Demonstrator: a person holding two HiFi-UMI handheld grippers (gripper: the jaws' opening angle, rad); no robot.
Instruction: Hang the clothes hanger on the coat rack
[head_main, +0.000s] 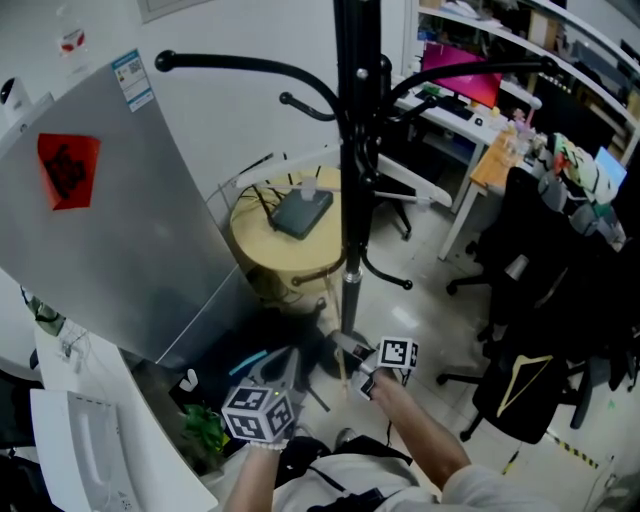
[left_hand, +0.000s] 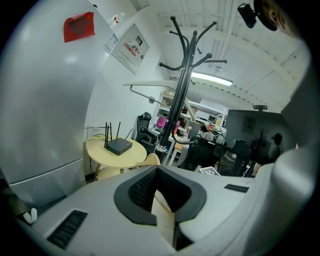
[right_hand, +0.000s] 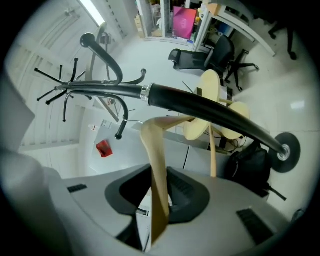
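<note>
Bright overhead light from ceiling strip light (left_hand: 212, 79), head view murky at lower centre, gripper views fisheye-warped with black corners, foreground soft.

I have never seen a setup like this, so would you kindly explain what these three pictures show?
A person holds a handheld two-jaw gripper in each hand; there is no robot arm. The head view looks down from the person's head; the other two ride on the grippers. The right gripper is shut on a wooden clothes hanger, near the black coat rack. Between the jaws of the left gripper something pale shows; I cannot tell what. A router sits on the round table.
</note>
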